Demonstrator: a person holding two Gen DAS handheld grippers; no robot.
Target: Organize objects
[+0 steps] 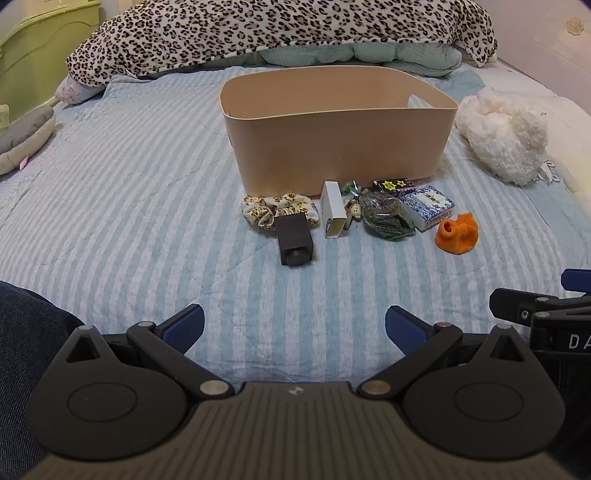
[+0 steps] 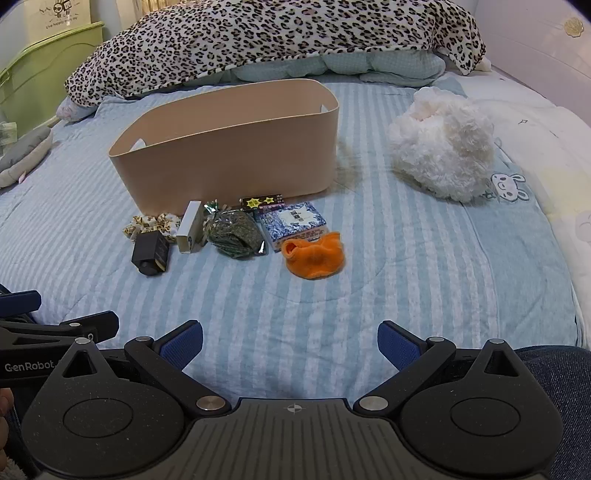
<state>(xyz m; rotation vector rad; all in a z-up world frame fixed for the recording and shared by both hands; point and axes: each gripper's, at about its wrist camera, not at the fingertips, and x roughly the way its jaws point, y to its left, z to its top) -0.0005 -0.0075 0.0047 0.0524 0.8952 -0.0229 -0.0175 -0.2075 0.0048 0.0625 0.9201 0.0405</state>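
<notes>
A tan oval bin (image 1: 332,147) (image 2: 236,158) stands on the striped bed. In front of it lie a floral scrunchie (image 1: 273,208) (image 2: 151,223), a black box (image 1: 293,240) (image 2: 149,253), a white box (image 1: 334,214) (image 2: 190,230), a green packet (image 1: 386,218) (image 2: 234,236), a blue-white box (image 1: 428,206) (image 2: 295,221), a dark starred box (image 1: 393,184) (image 2: 262,202) and an orange cloth piece (image 1: 458,234) (image 2: 314,256). My left gripper (image 1: 294,326) and right gripper (image 2: 290,341) are open and empty, held well short of the objects.
A leopard-print blanket (image 1: 280,29) (image 2: 273,37) is piled behind the bin. A white fluffy plush (image 1: 504,133) (image 2: 443,144) lies to the right. A grey cushion (image 1: 22,136) is at the left edge. The right gripper's side (image 1: 543,314) shows beside the left one.
</notes>
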